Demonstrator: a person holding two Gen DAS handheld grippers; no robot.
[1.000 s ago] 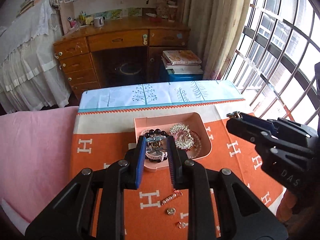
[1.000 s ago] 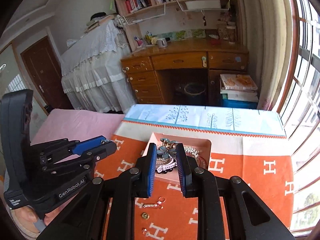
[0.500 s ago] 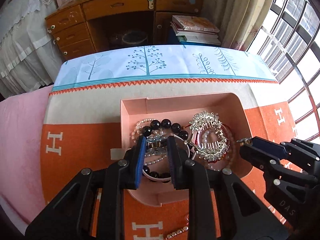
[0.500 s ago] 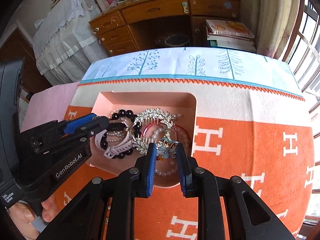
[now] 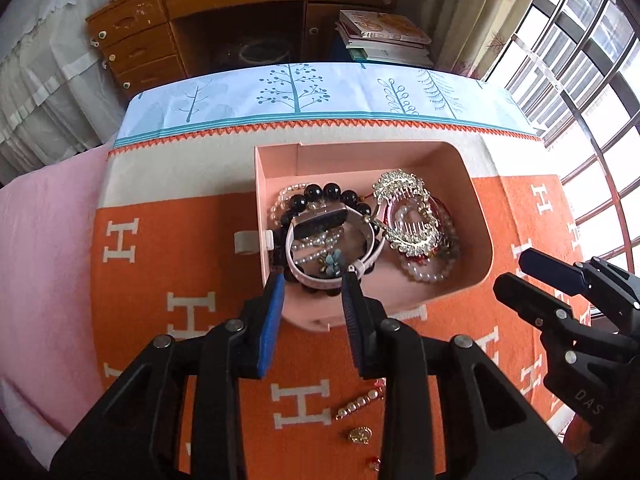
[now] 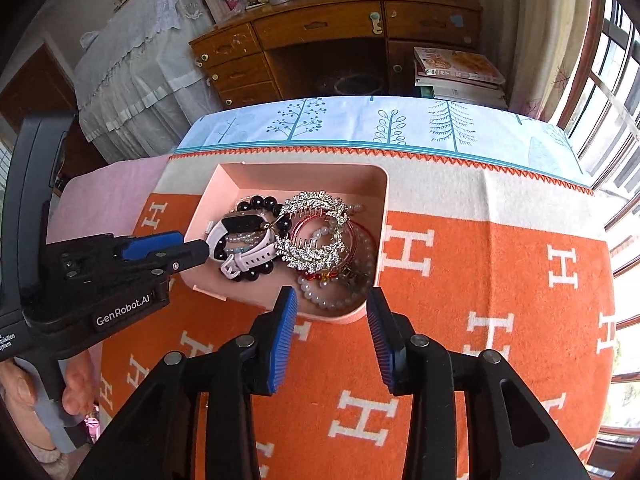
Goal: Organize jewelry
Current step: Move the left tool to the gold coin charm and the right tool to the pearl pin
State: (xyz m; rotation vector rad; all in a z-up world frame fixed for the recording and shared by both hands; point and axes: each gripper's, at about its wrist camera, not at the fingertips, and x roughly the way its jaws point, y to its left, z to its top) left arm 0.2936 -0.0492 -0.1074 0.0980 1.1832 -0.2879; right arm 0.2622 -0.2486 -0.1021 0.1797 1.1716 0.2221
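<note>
A pink box (image 5: 478, 216) (image 6: 382, 200) sits on the orange blanket and holds several pieces: a white watch (image 5: 316, 220) (image 6: 248, 258), a black bead bracelet (image 5: 332, 192), a rhinestone hair comb (image 5: 408, 204) (image 6: 320, 236), red bangles (image 6: 360, 240) and pearl strands. My left gripper (image 5: 313, 284) is open and empty over the box's near left part, above the watch; it also shows in the right wrist view (image 6: 196, 246). My right gripper (image 6: 332, 300) is open and empty at the box's near edge. A pearl clip (image 5: 358, 402), a gold charm (image 5: 360, 435) and a red piece (image 5: 374, 462) lie on the blanket.
The orange H-pattern blanket (image 6: 500, 280) covers the table, with a blue tree-print cloth (image 5: 320, 92) at the far edge and a pink cloth (image 5: 44, 260) on the left. A wooden desk (image 6: 340, 28), stacked books (image 6: 456, 72) and windows stand beyond.
Both grippers have moved forward and down toward the box and opened wider. The blue flower piece seen between the right fingers earlier now lies in the box.
</note>
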